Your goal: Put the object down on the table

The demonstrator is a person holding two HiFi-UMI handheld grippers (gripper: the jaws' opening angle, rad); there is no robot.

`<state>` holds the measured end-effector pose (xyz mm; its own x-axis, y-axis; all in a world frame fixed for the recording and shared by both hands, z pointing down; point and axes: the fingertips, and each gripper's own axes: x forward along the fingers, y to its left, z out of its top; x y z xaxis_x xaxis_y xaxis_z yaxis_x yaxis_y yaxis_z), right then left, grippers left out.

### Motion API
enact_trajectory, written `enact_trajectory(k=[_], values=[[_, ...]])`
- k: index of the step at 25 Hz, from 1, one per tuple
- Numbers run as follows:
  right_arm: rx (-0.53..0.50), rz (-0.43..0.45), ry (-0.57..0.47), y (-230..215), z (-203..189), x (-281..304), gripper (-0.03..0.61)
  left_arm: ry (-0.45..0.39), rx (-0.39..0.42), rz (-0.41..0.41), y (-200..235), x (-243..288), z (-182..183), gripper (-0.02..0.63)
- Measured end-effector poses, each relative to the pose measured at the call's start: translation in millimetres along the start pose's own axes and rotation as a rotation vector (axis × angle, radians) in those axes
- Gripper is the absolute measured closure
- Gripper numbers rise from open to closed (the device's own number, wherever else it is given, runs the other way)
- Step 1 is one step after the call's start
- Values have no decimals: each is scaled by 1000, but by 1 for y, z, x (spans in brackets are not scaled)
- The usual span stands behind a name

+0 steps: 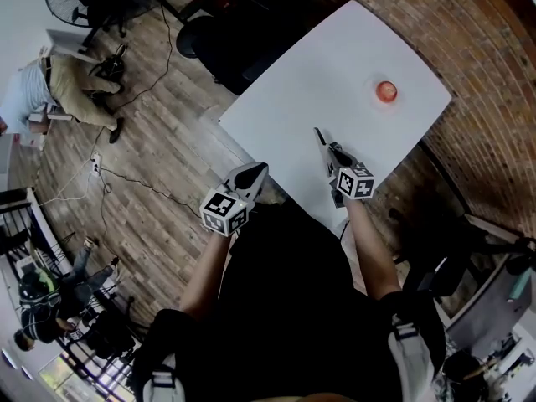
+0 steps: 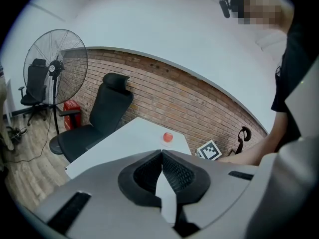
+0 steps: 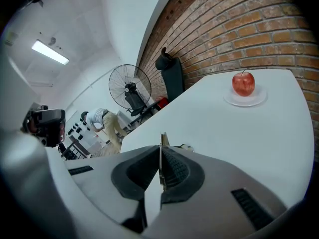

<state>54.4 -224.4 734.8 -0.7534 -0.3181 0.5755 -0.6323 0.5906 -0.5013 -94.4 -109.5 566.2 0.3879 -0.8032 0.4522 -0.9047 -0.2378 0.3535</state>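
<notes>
Right gripper view: right tongs (image 3: 160, 153) pinched onto thin blade (image 3: 162, 138).

White table (image 1: 335, 74) beside a brick wall (image 1: 486, 57) in a wood-floored (image 1: 159, 99) workspace.
A black office chair (image 2: 102, 116) stands at the table's far edge with a pedestal fan (image 2: 55, 66) nearby; cables (image 1: 126, 178) trail over the planks, and a strip light (image 3: 50, 52) glows on the white ceiling.

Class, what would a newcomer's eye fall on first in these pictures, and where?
A red apple on a small plate sits alone toward the far right side of the white table, by the brick wall. Nearer the person, the right gripper is shut on a thin blade-like object.
</notes>
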Motion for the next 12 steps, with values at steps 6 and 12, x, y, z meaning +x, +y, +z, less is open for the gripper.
enact_trajectory(k=[6,12], values=[[2,5,34,-3,-5,2,575,2,-7,13,-6,-1,1,594],[1,6,52,-5,-10,5,575,7,-6,19,-6,-2,-6,594]])
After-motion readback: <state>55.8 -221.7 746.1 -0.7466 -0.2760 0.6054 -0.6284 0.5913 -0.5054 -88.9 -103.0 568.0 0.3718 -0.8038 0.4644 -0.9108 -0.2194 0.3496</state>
